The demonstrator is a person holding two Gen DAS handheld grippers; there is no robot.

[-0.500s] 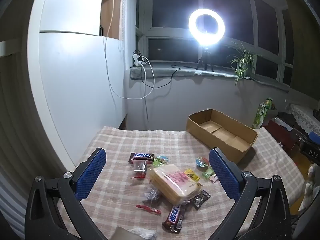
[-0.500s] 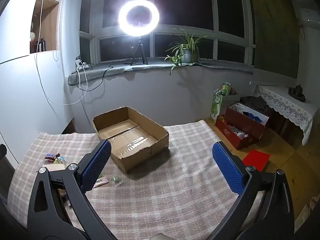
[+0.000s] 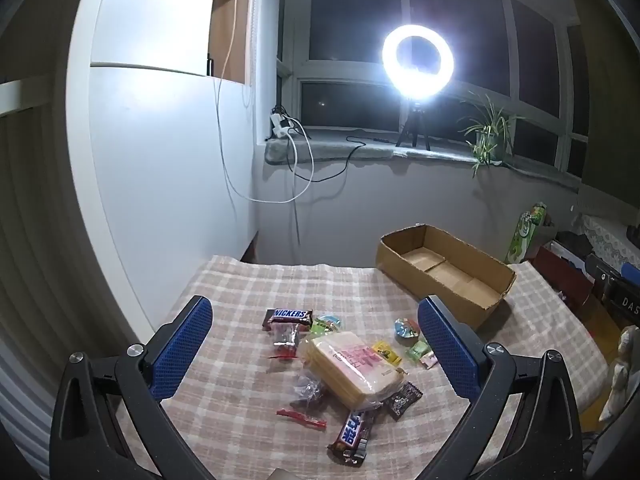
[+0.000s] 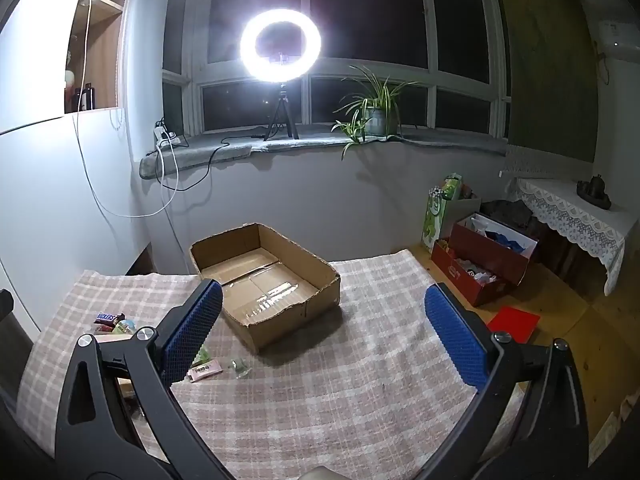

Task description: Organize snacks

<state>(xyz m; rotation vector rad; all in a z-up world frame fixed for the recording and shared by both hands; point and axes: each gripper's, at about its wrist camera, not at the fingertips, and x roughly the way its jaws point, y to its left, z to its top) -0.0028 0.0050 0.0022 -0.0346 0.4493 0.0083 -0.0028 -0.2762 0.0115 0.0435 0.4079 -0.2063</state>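
Crinkly plastic wraps the wafer pack [image 3: 352, 364], lying with small candies near the empty cardboard box [image 3: 446, 270]. We judge it light, slippery and crushable; best pinched across its short sides. Left gripper [image 3: 316, 346] and right gripper [image 4: 324, 330] both gape apart, holding nothing.

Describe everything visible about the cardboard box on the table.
The cardboard box is brown, shallow, rectangular and open-topped, with rough, torn-looking rims. Nothing lies inside; its floor shows folded flaps and a glossy strip that looks like tape. It sits flat on the checked tablecloth, turned at an angle to the table's edges, apart from the snacks. Nothing touches it but the cloth.
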